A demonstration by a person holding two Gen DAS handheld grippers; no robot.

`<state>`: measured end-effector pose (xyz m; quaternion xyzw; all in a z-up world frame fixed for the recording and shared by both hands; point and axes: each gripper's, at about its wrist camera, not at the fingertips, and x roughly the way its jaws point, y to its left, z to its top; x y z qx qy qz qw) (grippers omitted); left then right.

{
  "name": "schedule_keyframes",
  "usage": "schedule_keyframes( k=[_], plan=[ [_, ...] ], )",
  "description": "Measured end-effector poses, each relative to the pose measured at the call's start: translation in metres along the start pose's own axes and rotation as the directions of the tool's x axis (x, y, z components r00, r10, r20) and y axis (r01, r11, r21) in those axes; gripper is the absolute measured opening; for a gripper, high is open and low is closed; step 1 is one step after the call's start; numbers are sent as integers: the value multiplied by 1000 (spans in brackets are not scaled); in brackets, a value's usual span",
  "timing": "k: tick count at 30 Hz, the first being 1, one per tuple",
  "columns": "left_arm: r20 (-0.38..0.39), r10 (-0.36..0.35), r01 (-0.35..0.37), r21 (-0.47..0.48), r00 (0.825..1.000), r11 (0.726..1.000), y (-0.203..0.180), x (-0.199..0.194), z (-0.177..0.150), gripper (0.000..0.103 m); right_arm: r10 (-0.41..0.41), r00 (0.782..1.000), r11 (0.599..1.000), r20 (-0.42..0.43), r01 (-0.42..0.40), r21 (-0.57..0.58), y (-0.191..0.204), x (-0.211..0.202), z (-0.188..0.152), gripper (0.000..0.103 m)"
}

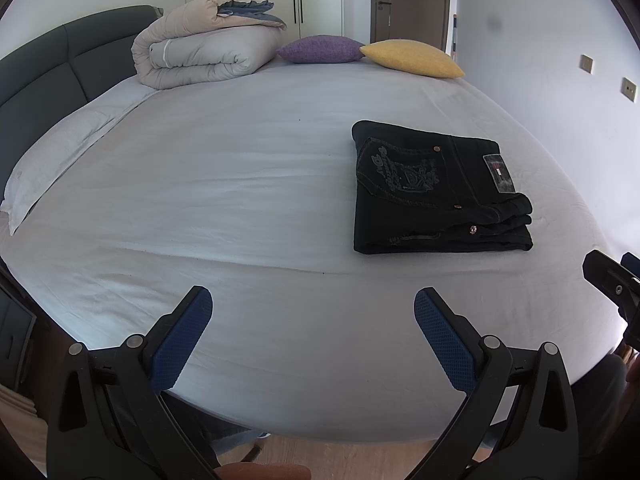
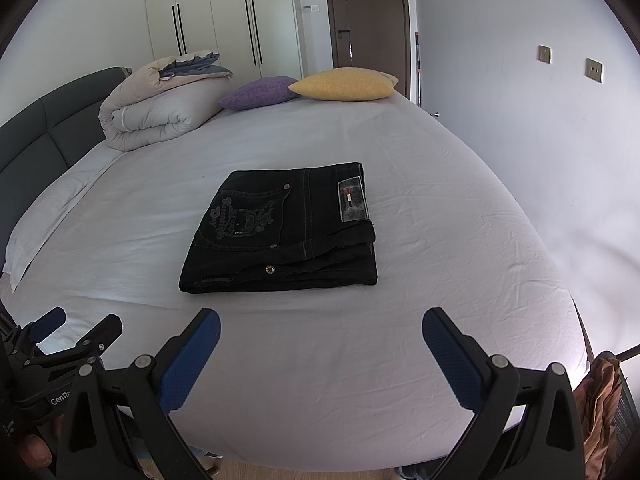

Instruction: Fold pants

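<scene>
Black pants (image 1: 436, 190) lie folded into a compact stack on the white bed sheet (image 1: 224, 184), back pocket embroidery and a label patch facing up. They also show in the right wrist view (image 2: 288, 232). My left gripper (image 1: 313, 300) is open and empty, above the bed's near edge, to the left of the pants. My right gripper (image 2: 321, 322) is open and empty, just in front of the pants, apart from them. The left gripper also shows at the lower left of the right wrist view (image 2: 82, 322).
A rolled beige duvet (image 1: 200, 52), a purple cushion (image 1: 318, 49) and a yellow cushion (image 1: 412, 58) sit at the far end of the bed. A dark headboard (image 1: 44, 76) runs along the left. A white wall (image 1: 560, 80) is on the right.
</scene>
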<state>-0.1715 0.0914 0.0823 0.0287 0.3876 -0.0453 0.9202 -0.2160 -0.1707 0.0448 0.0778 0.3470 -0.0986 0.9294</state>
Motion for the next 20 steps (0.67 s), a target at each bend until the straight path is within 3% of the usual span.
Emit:
schedule_keyframes(
  k=[20],
  plan=[
    [-4,-9,9,-10,1000,1000,1,1,-3,103,2,1000,1000,-4,-2,0,2,0,-5,103]
  ],
)
